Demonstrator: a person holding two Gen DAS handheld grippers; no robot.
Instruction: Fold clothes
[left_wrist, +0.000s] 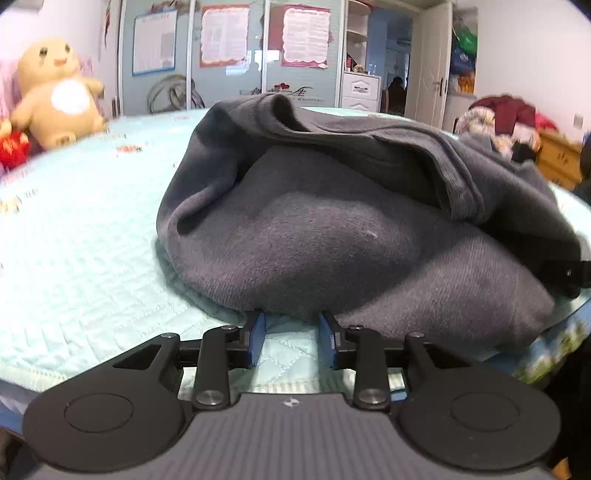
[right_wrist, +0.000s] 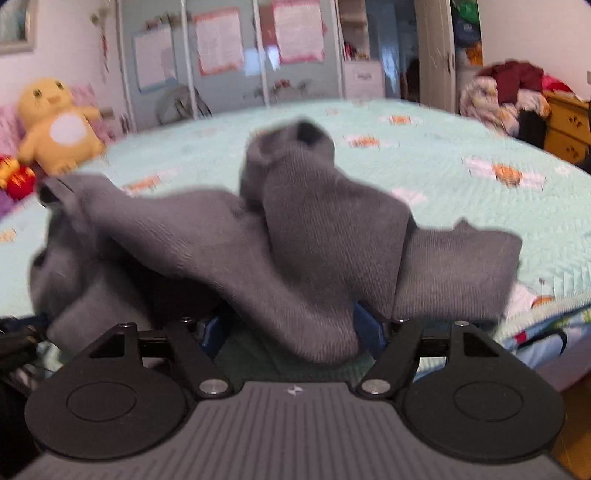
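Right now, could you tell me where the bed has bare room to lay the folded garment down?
The open quilt between the plush toy and the grey garment is bare, as is the far stretch towards the wardrobe. It is crowded at the near edge, where the garment lies bunched over the left gripper and right gripper.

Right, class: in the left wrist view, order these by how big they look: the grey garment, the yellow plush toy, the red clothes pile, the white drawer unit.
1. grey garment, though nearness inflates it
2. yellow plush toy
3. red clothes pile
4. white drawer unit
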